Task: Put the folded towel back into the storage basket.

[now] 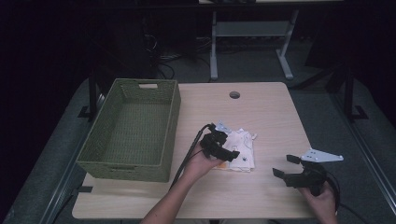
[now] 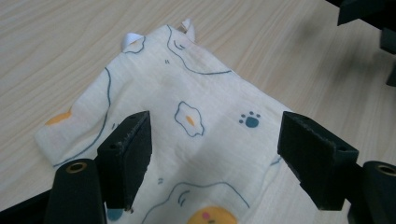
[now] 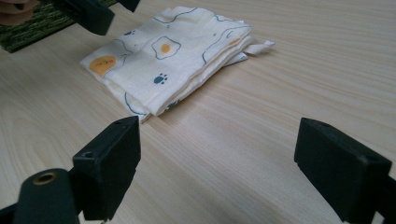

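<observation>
The folded cloth [image 1: 240, 149] lay flat on the table [image 1: 261, 112] near its middle, its long axis running roughly from 12 to 6 o'clock in the high view. The left gripper [image 1: 223, 150] hovered right over it, jaws spread apart with the printed fabric between and below them, so that hand was much the nearer. The right gripper [image 1: 286, 166], jaws also apart and empty, waited well off toward 4 o'clock. The green basket [image 1: 167, 112] stood at 9 o'clock of the cloth, with bare tabletop between them.
</observation>
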Tool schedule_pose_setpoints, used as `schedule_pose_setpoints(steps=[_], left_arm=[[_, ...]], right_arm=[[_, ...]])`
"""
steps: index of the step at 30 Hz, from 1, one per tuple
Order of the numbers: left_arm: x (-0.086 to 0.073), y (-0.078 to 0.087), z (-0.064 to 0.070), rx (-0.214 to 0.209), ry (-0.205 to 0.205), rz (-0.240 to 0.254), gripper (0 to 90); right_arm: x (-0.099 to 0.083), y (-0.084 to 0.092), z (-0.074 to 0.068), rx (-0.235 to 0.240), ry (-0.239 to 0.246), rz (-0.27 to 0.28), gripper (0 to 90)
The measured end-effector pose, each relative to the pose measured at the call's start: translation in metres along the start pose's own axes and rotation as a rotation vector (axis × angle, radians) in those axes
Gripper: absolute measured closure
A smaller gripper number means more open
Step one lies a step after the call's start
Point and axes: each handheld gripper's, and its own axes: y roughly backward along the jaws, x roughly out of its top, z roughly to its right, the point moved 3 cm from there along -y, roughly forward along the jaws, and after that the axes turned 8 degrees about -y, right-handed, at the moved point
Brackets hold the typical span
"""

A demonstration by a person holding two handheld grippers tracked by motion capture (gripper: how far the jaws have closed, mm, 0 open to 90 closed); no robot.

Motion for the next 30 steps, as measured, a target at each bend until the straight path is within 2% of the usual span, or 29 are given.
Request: schedule_pose_setpoints(steps=[7, 12, 16, 21, 23, 24, 25, 26, 27, 28, 30], left_arm=[[0.005, -0.017, -0.006, 0.005, 0.014, -0.03, 29.5], [0.004, -0.029, -0.012, 0.008, 0.02, -0.078, 34.0], [0.001, -0.038, -0.015, 0.031, 0.038, -0.12, 36.8], [-0.001, -0.044, -0.017, 0.046, 0.034, -0.154, 41.4], [0.0, -0.045, -0.017, 0.06, 0.027, -0.157, 42.2], [0.0, -0.045, -0.016, 0.083, 0.0, -0.167, 45.3], [0.0, -0.045, -0.016, 0.083, 0.0, -0.167, 46.1], [-0.001, -0.046, -0.013, 0.114, -0.022, -0.172, 48.8], [-0.001, -0.046, -0.013, 0.114, -0.022, -0.172, 51.1], [-0.001, -0.047, -0.011, 0.133, -0.048, -0.176, 51.1], [-0.001, -0.047, -0.01, 0.149, -0.05, -0.171, 53.6]], right_arm=[[0.0, 0.0, -0.001, 0.004, 0.0, 0.001, 14.3], [0.001, 0.001, -0.001, 0.003, 0.004, 0.008, 14.3], [0.001, 0.001, -0.001, 0.005, 0.003, 0.008, 14.3], [0.001, 0.001, -0.001, 0.005, 0.005, 0.008, 14.3], [0.001, 0.001, -0.001, 0.007, 0.002, 0.01, 14.3], [0.001, 0.001, -0.001, 0.007, 0.002, 0.011, 14.3], [0.001, 0.001, -0.001, 0.007, 0.002, 0.011, 14.3], [0.001, 0.001, -0.002, 0.009, 0.001, 0.012, 14.3], [0.001, 0.001, -0.002, 0.009, 0.001, 0.012, 14.3], [0.001, 0.001, -0.002, 0.009, 0.004, 0.014, 14.3], [0.001, 0.001, -0.003, 0.008, 0.007, 0.013, 14.3]])
